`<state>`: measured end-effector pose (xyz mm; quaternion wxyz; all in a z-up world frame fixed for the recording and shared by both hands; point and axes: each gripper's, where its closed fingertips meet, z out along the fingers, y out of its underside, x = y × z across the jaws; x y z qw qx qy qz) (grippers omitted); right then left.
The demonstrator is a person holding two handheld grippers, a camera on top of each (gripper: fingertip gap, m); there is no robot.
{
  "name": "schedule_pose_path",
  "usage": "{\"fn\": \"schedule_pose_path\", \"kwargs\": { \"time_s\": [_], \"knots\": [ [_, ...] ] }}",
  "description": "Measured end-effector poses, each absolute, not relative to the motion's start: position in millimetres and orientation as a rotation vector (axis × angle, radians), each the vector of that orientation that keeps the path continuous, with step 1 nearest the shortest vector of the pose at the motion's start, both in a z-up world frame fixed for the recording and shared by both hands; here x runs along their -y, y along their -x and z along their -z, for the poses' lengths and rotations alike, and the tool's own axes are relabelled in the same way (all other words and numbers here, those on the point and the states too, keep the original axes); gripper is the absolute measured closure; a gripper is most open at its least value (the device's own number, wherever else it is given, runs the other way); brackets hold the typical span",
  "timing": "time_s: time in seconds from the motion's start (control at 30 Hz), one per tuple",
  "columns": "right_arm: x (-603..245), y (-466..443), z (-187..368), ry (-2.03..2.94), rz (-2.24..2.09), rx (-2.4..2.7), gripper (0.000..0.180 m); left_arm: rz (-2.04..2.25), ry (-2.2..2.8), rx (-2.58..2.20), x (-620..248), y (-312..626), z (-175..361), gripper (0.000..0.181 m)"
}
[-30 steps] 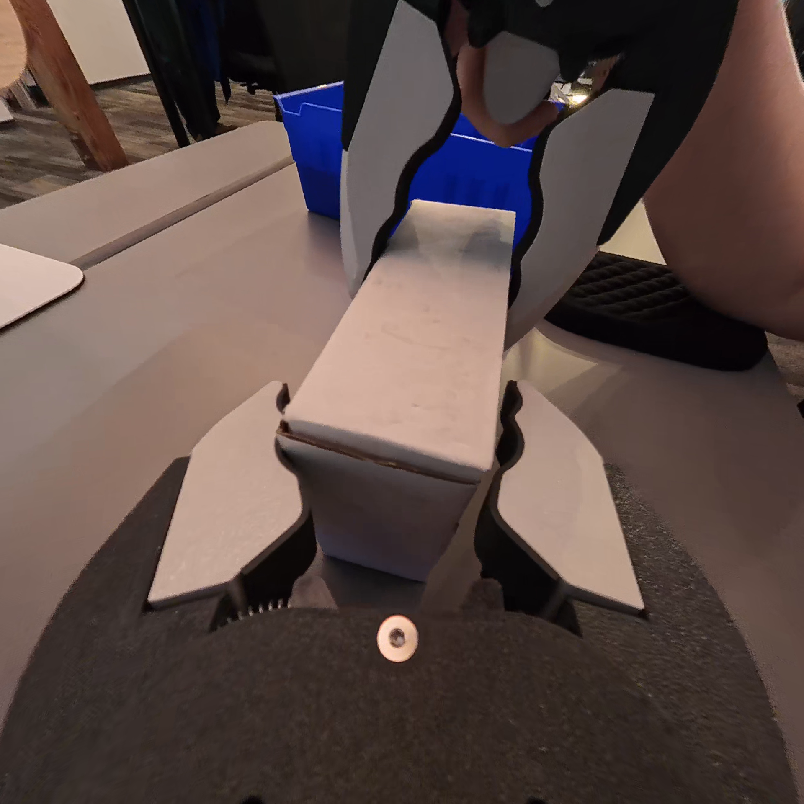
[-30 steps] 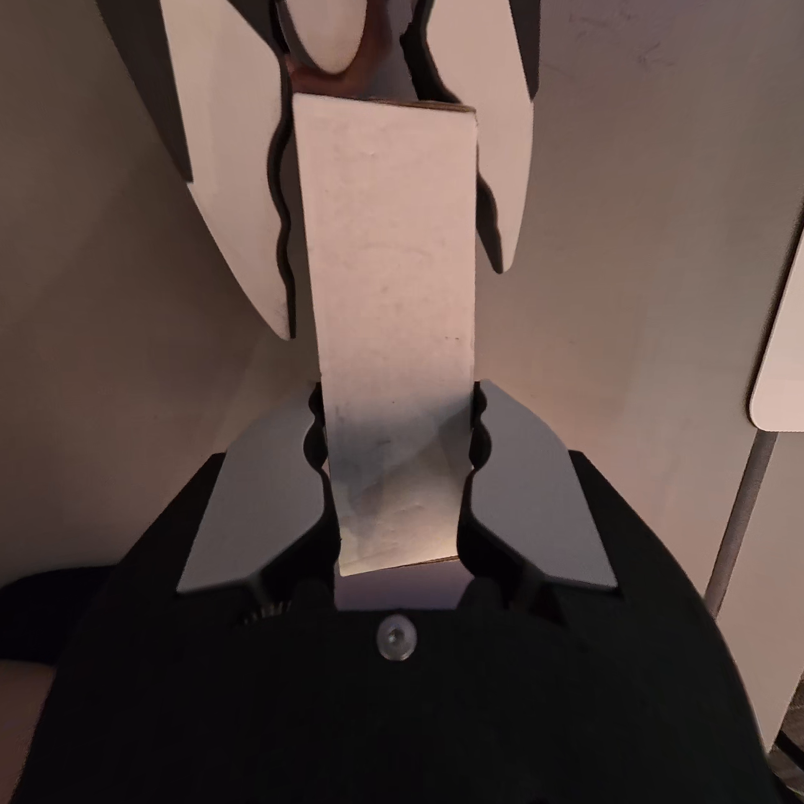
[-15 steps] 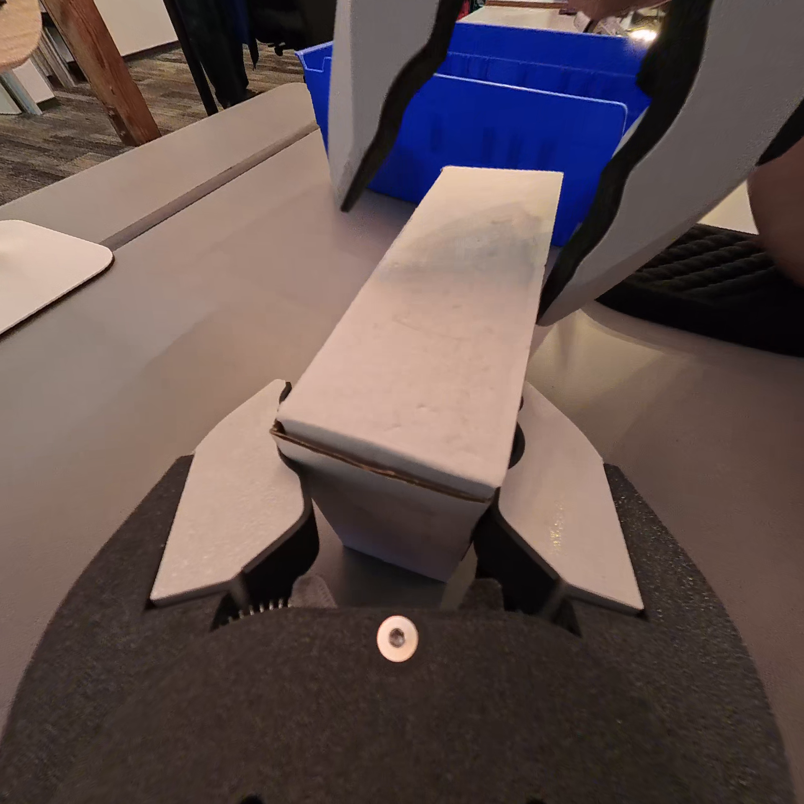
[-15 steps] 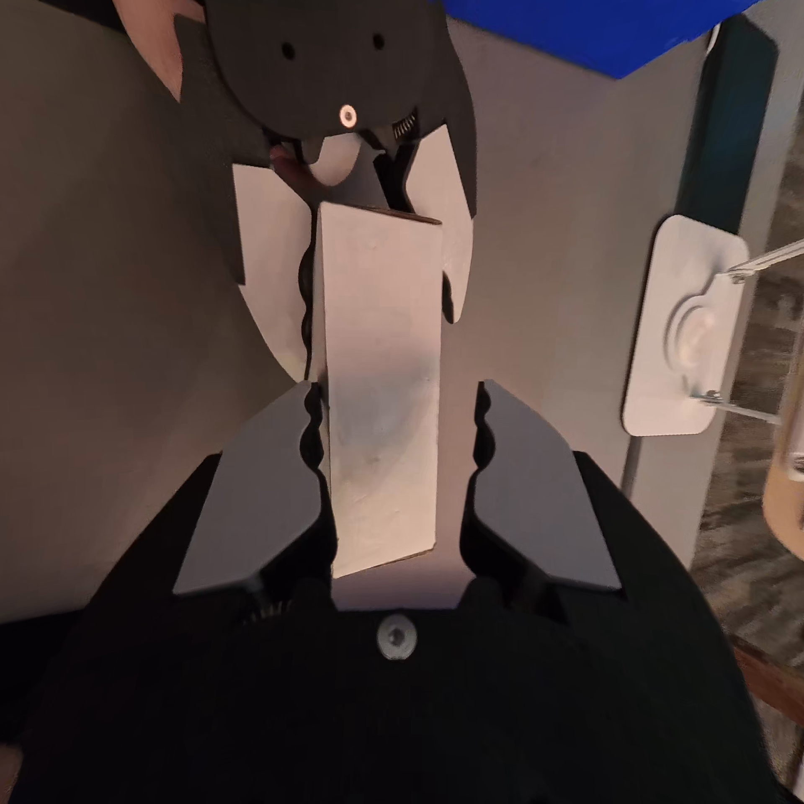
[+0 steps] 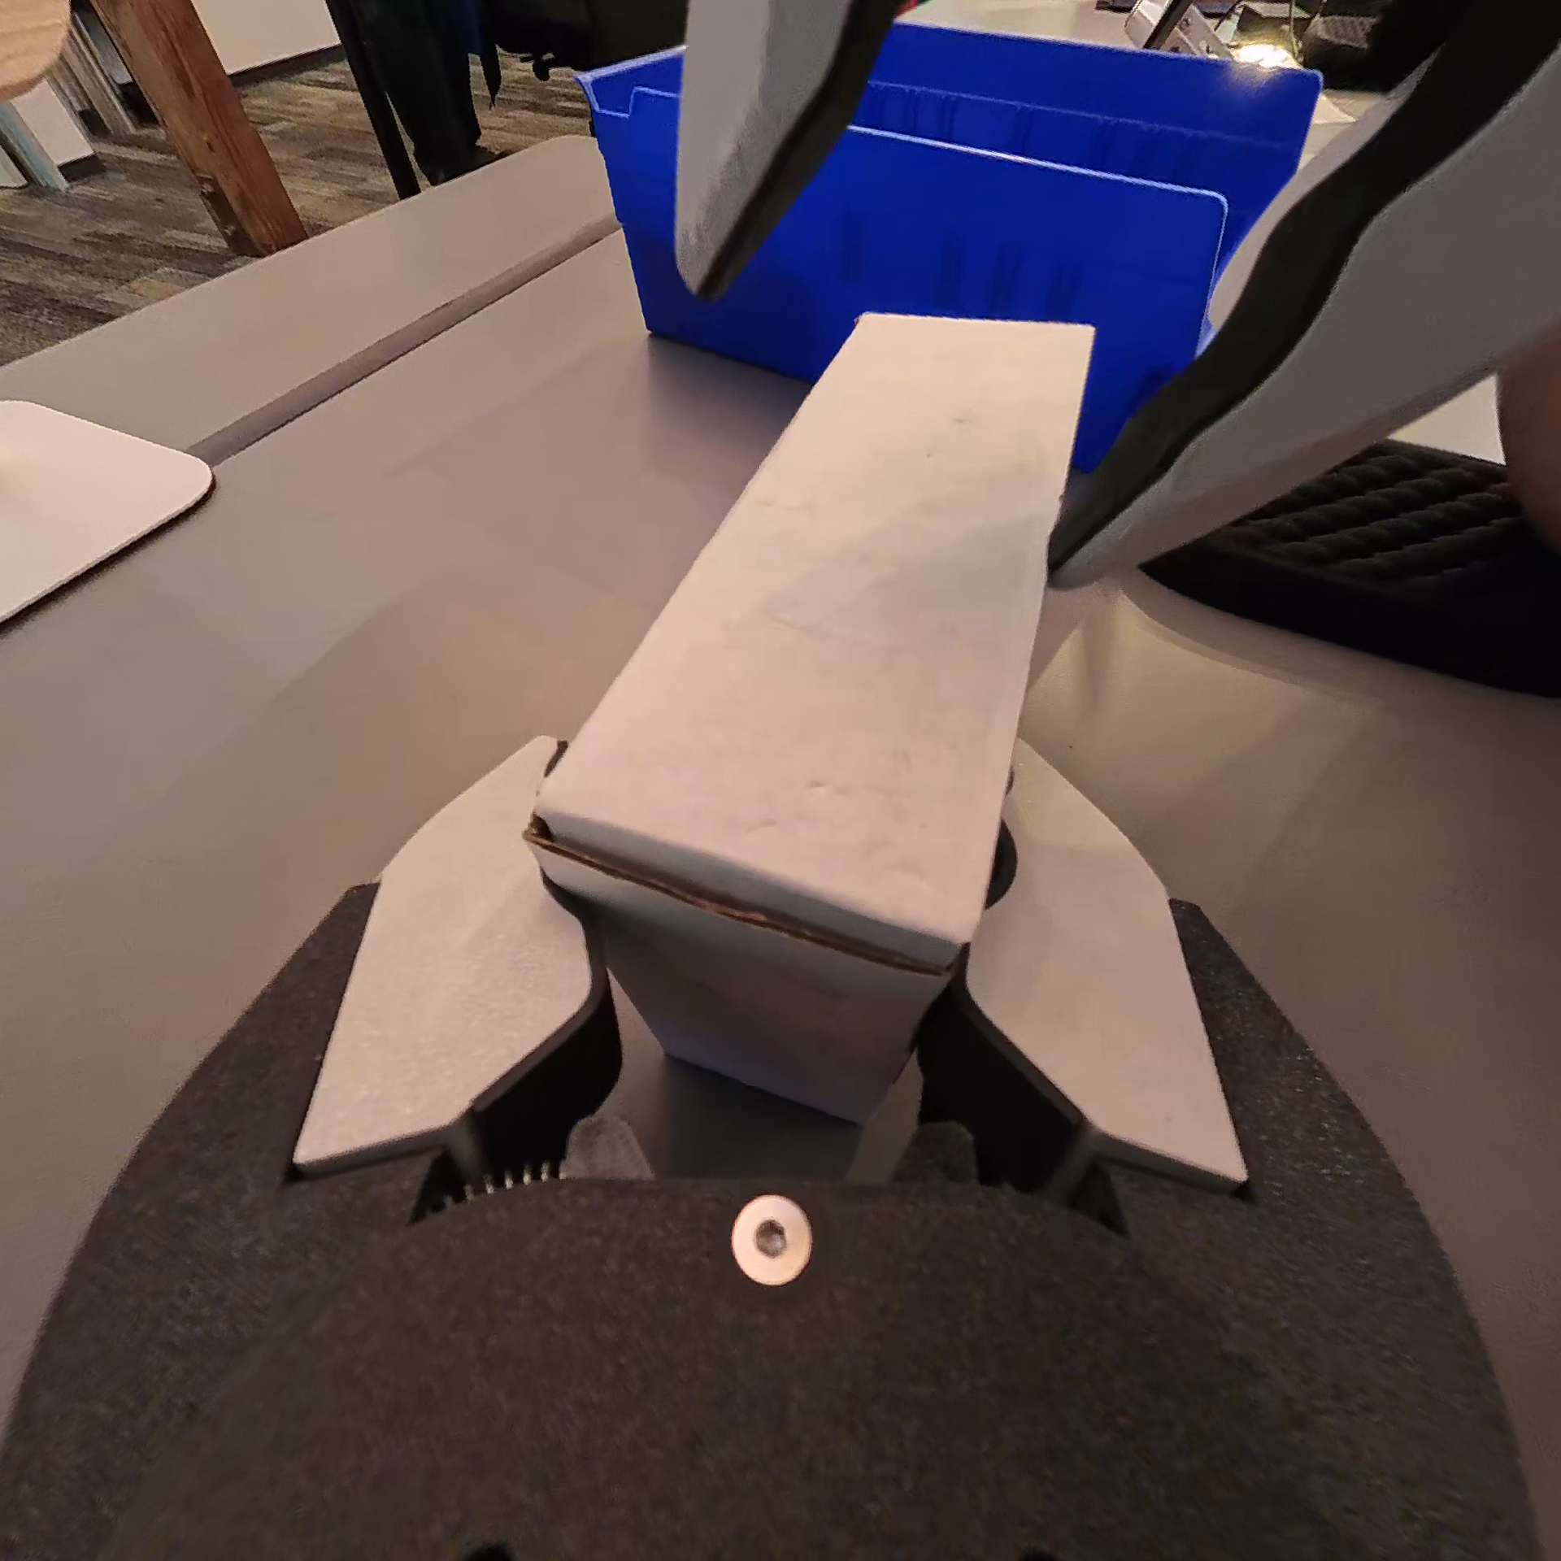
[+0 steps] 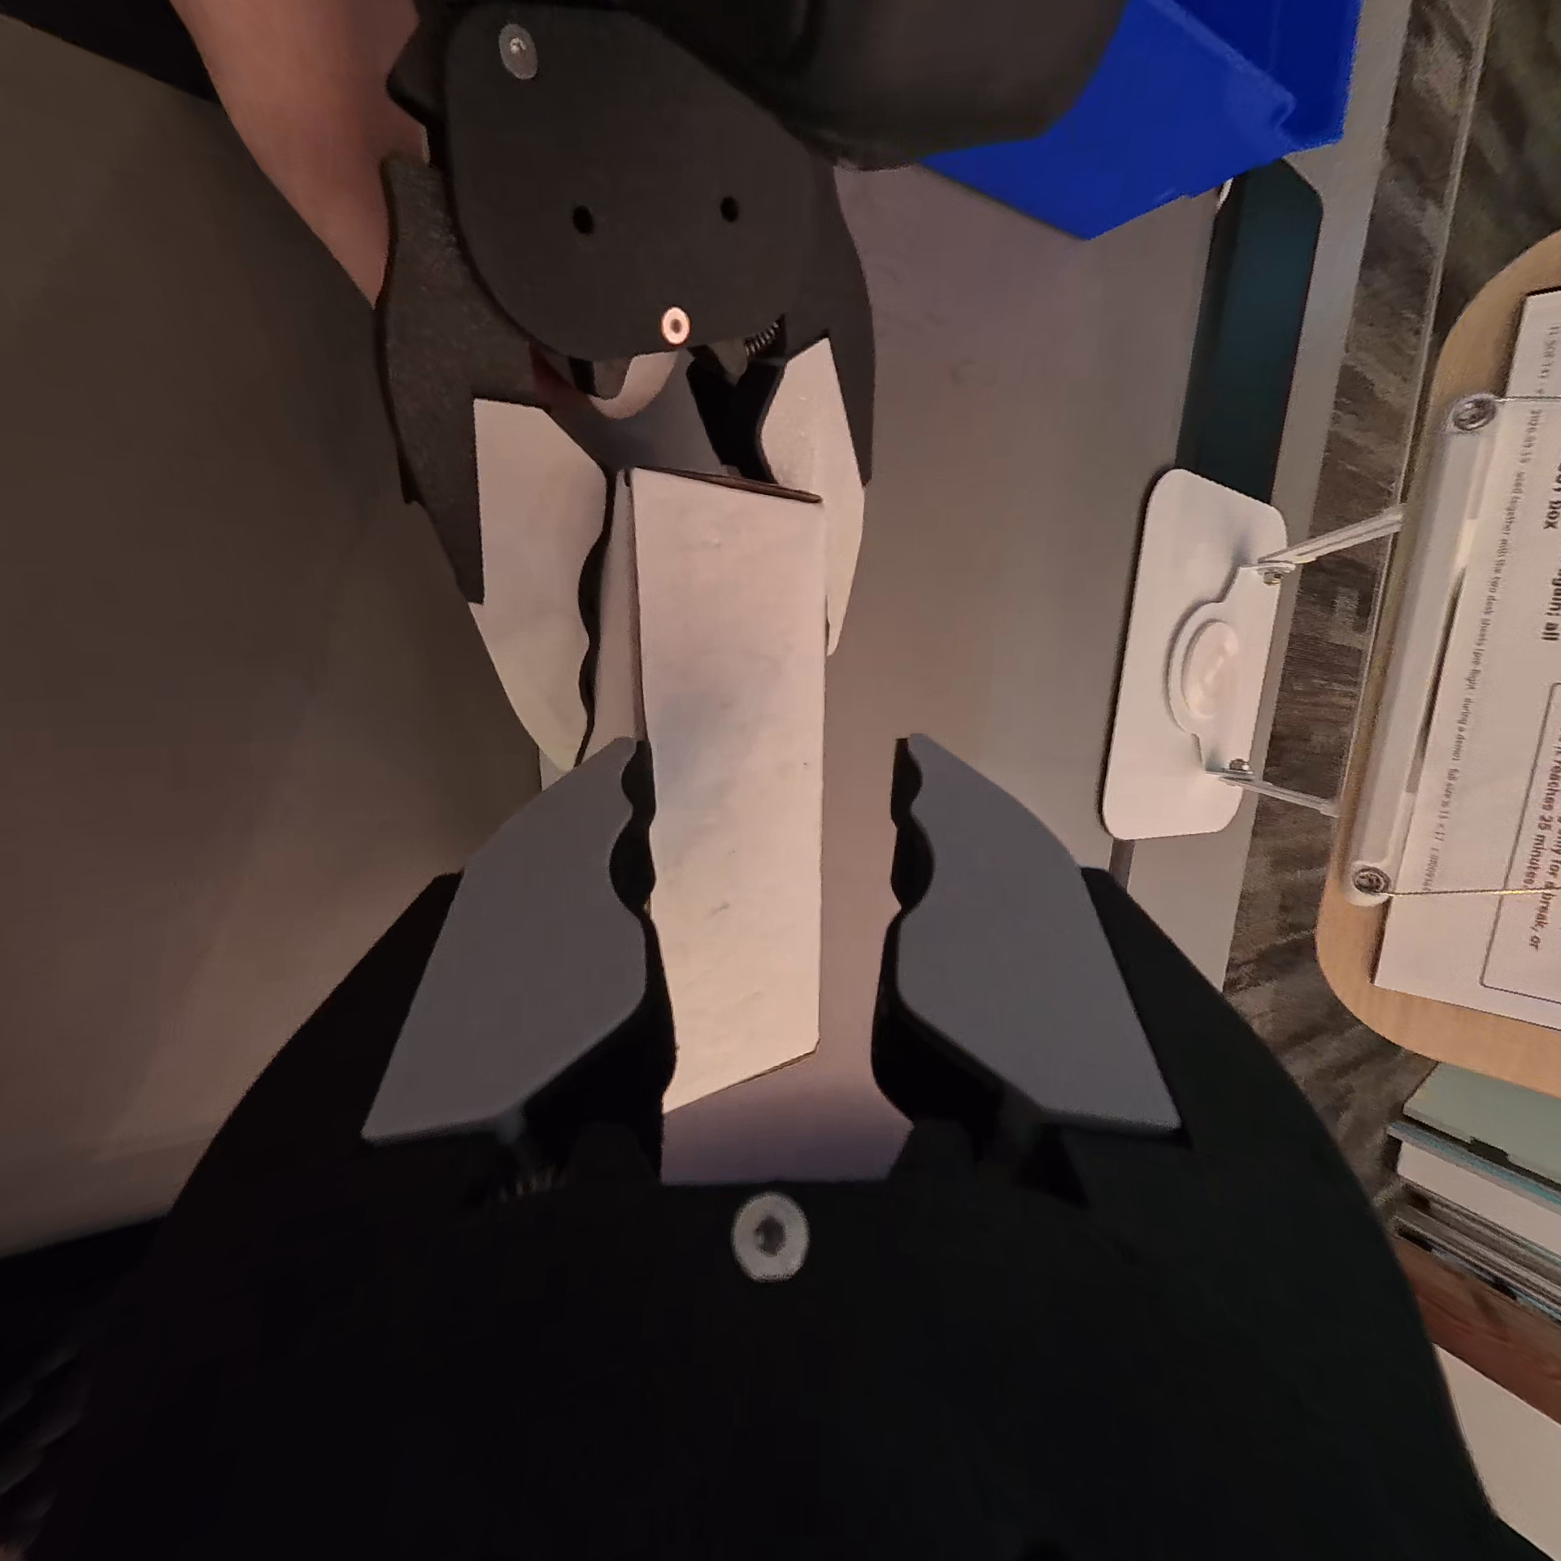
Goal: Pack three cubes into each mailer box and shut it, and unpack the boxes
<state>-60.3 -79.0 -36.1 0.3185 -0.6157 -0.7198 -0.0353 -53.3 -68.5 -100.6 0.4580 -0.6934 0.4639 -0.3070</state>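
Left wrist view: our left gripper [image 5: 773, 870] is clamped on the near end of the white mailer box [image 5: 832, 625], both fingers [image 5: 460, 971] pressed against its side walls; the box is closed, brown cardboard edge showing at the lid seam, no print or label on the faces we see. It runs away from us over the grey table [image 5: 338, 591] toward the blue bin [image 5: 954, 220]. Right gripper [image 5: 878, 422] hangs above the far end, fingers spread wide, neither touching the box. White pad [image 5: 76, 498] at the left edge, black mesh mat [image 5: 1385, 541] at the right. Right wrist view: we look down along the box [image 6: 731, 760]; our right gripper [image 6: 769, 836] is open, left finger [image 6: 541, 921] just beside the box wall, right finger clearly apart from it. Left gripper [image 6: 718, 583] grips the far end, a bare hand [image 6: 312, 144] on its handle. A white plate [image 6: 1182, 676] sits at the table edge; a printed sheet in a clear stand [image 6: 1478, 659] sits beyond, text left unread.
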Motion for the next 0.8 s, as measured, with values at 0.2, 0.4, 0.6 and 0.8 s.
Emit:
{"fn": "schedule_pose_path", "kwargs": {
  "time_s": [0.2,0.4,0.6,0.8],
  "knots": [
    [87,66,43,1.587,0.125,1.943,0.138,0.744,1.709,-1.154,69,54,102,0.090],
    [83,68,37,1.522,0.228,1.931,0.147,0.733,1.734,-1.127,64,57,101,0.091],
    [76,72,36,1.512,0.212,1.897,0.151,0.721,1.760,-1.090,56,63,101,0.091],
    [72,73,34,1.520,0.199,1.864,0.150,0.720,1.776,-1.074,54,64,101,0.092]
  ]
}}
